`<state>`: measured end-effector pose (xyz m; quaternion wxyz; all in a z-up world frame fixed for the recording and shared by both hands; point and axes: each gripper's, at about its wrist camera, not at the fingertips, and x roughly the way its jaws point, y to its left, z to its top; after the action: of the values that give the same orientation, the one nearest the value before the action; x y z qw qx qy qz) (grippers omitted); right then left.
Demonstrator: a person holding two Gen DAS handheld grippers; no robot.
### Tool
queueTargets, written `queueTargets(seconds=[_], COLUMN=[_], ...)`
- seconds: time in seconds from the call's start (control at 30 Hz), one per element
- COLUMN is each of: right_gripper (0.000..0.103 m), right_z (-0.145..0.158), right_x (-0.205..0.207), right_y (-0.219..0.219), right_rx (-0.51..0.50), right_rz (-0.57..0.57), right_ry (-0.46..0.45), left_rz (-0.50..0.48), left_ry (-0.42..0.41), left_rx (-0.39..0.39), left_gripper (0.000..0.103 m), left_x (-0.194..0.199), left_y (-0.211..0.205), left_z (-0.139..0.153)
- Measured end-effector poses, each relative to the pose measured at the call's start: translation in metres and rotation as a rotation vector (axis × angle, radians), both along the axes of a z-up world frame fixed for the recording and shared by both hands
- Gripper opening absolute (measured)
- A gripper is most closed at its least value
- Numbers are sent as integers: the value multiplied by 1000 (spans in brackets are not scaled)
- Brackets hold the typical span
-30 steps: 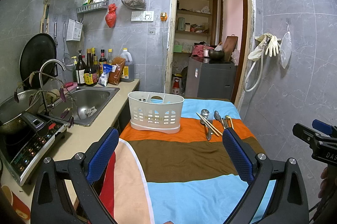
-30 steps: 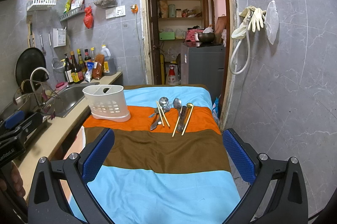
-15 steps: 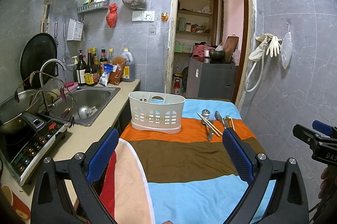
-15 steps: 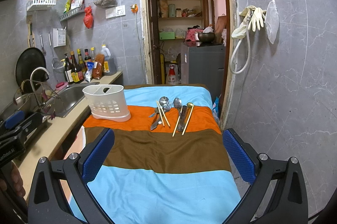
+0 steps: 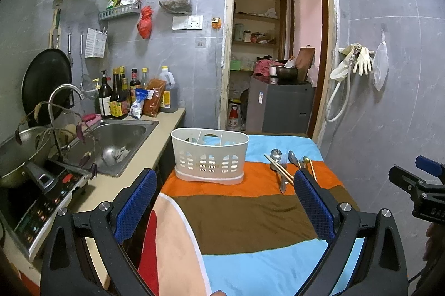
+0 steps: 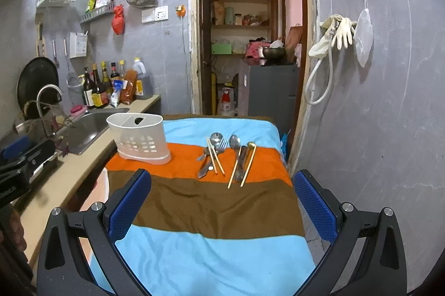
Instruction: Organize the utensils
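A white slotted utensil caddy (image 5: 210, 157) (image 6: 140, 139) stands on the orange stripe of a striped cloth on the table (image 6: 217, 215). To its right lies a pile of utensils (image 6: 225, 157) (image 5: 286, 165): spoons, a fork and wooden chopsticks. My left gripper (image 5: 224, 208) is open and empty, held above the near part of the table, short of the caddy. My right gripper (image 6: 222, 205) is open and empty, held short of the utensils. The right gripper's body shows at the right edge of the left wrist view (image 5: 417, 190).
A counter on the left holds a steel sink (image 5: 119, 140), a faucet, sauce bottles (image 5: 119, 98) and an induction cooker (image 5: 36, 201). A grey tiled wall (image 6: 375, 115) runs close along the table's right side. An open doorway lies behind the table.
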<state>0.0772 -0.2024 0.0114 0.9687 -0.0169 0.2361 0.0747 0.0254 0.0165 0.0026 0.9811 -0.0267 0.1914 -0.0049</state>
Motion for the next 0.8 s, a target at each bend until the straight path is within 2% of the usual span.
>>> queueTargets(seconds=[0.27, 0.53, 0.8], right_gripper=[103, 103, 103], right_z=[2, 4, -4], right_x=[13, 36, 90], right_y=[5, -12, -48], right_rx=[-6, -10, -22], right_rz=[-42, -99, -99], right_ry=[4, -14, -35], left_rz=[-50, -133, -159], left_ry=[-19, 16, 85], left_rx=[30, 4, -42], left_gripper=[97, 97, 97], left_x=[28, 65, 127], left_y=[2, -12, -46], left_z=[4, 0, -15])
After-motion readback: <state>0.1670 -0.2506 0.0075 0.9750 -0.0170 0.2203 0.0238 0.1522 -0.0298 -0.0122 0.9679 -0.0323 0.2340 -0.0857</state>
